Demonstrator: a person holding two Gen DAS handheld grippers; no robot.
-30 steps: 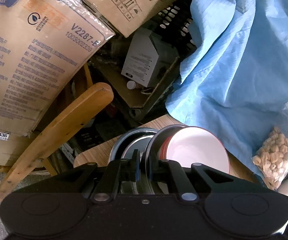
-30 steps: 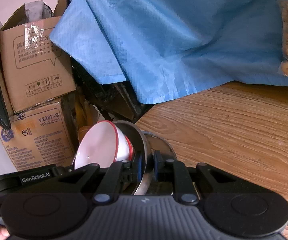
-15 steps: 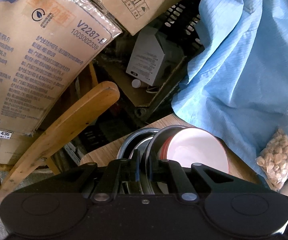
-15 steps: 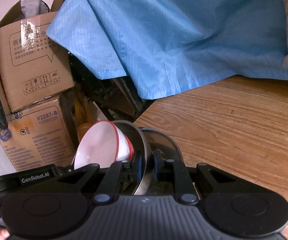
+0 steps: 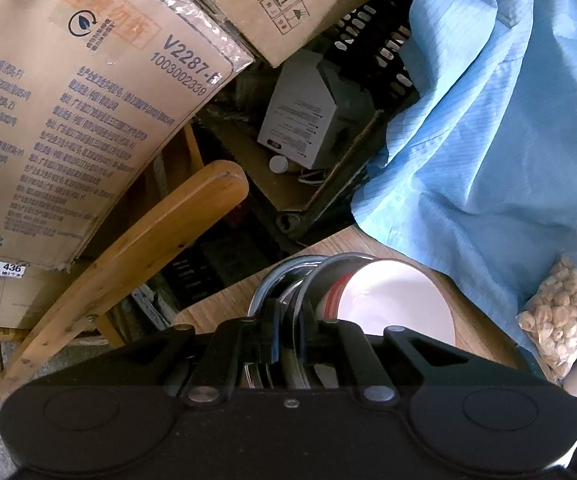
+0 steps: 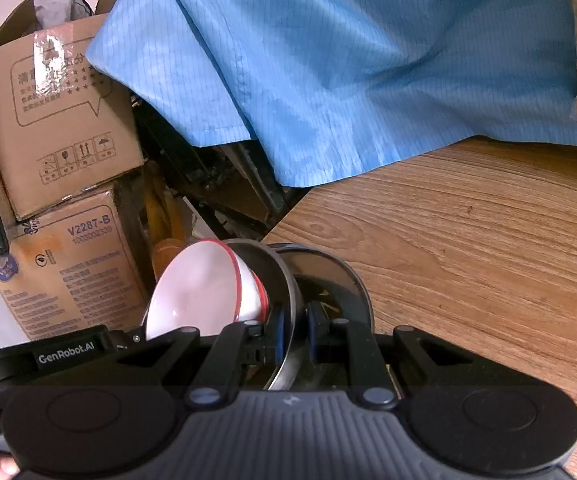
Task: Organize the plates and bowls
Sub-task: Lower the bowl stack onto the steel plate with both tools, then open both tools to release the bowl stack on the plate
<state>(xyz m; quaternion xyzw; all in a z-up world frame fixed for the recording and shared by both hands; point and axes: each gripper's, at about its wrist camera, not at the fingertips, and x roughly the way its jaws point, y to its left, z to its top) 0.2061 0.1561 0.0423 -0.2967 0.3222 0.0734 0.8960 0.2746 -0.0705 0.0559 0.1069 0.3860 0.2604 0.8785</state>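
A white bowl with a red rim [image 5: 396,304] nests inside a steel bowl [image 5: 328,268] at the corner of the wooden table [image 5: 216,312]. My left gripper [image 5: 288,332] is shut on the steel bowl's thin rim. In the right wrist view the same steel bowl [image 6: 280,276] stands tilted with the white bowl [image 6: 196,288] in it, and my right gripper [image 6: 294,336] is shut on the rim from the other side. A second steel dish [image 6: 328,272] lies just behind it; whether the two touch is hidden.
A blue cloth [image 6: 348,60] drapes over the table's far side. A clear bag of snacks [image 5: 560,320] lies on it at the right. Cardboard boxes [image 5: 68,100], a wooden chair back [image 5: 148,248] and a grey carton [image 5: 308,120] crowd the floor beyond the table corner.
Both grippers keep the same hold on the steel rim. The views have only drifted slightly; the bowls sit the same way between the fingers.
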